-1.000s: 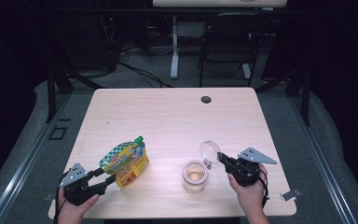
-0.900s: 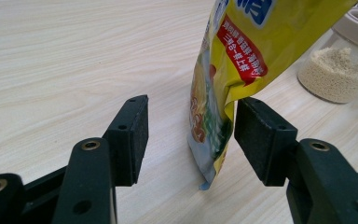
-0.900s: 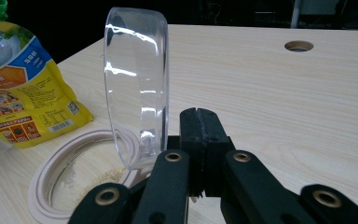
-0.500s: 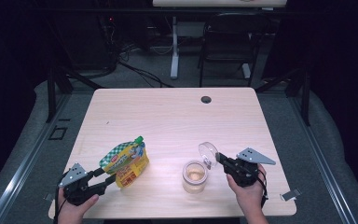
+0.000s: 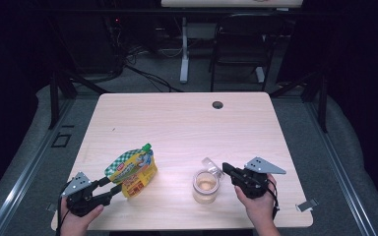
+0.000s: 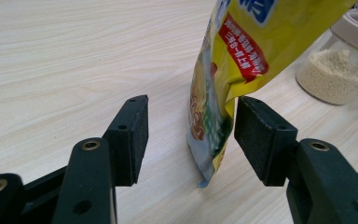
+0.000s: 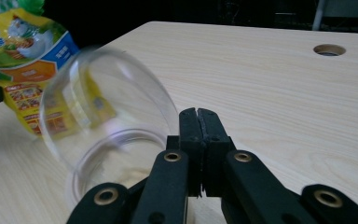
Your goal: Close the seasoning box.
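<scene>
On the worktop (image 5: pixel 187 123), a yellow seasoning pouch (image 5: pixel 134 169) with a green cap stands at about eight o'clock, and a glass jar (image 5: pixel 206 186) of pale granules sits at about five o'clock. The left tongs (image 6: pixel 191 135) are spread wide around the pouch's lower edge, one pad just beside it, so nothing is clamped. The right tongs (image 7: pixel 199 122) are pressed together at the clear hinged lid (image 7: pixel 107 100), which is tipped up; whether its rim is pinched cannot be told. The lid is best kept fully back, and the pouch gripped firmly before any tilting toward the jar's mouth.
</scene>
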The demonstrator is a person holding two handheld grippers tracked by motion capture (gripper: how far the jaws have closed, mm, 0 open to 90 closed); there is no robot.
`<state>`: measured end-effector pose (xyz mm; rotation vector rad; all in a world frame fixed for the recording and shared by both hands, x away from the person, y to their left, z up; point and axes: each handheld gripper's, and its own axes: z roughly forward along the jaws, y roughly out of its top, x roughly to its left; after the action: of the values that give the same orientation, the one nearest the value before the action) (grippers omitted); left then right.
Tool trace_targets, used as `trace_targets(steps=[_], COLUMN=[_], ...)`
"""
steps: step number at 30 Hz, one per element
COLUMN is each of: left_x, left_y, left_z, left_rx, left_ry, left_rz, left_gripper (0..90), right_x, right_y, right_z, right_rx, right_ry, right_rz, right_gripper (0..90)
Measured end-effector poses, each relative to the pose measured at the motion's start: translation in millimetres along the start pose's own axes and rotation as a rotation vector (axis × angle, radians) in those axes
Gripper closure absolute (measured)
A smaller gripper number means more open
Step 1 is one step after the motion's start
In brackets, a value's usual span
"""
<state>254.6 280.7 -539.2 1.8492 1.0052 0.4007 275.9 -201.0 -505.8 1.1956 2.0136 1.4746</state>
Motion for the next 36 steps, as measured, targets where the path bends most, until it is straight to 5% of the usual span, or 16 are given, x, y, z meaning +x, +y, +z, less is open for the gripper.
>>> trace_targets(steps=[6,16,20,26,30,33,36], left_x=[-4.2,-4.8,-5.7,-1.4,0.7,1.6,2.5], left_y=[0.8,-0.2,0.7,2.2,4.1,5.2,4.4], left_z=[0.8,-0.7,-4.5,-14.4,-23.9,-31.7,-36.1], left_rx=[0.029,0.022,0.035,-0.01,-0.027,-0.049,-0.056], left_ry=[0.005,0.014,0.019,0.048,0.084,0.086,0.09], left_rz=[0.046,0.038,0.071,0.043,0.039,0.033,0.026], left_gripper=[45.0,45.0,45.0,45.0,45.0,44.9,45.0], right_x=[12.5,18.1,20.1,18.6,18.2,19.4,18.4], right_y=[-1.9,-3.7,-4.5,-2.2,-1.3,-0.6,0.2], right_z=[5.1,5.1,6.0,1.8,-2.0,-2.3,-2.9], right_rx=[0.02,0.029,0.036,0.018,0.003,0.038,0.04], right_ry=[0.028,0.042,0.048,0.041,0.042,0.021,0.021], right_rz=[-0.039,-0.048,-0.079,-0.062,-0.007,-0.04,-0.024], right_gripper=[88.9,87.6,86.7,85.2,83.1,82.1,81.3])
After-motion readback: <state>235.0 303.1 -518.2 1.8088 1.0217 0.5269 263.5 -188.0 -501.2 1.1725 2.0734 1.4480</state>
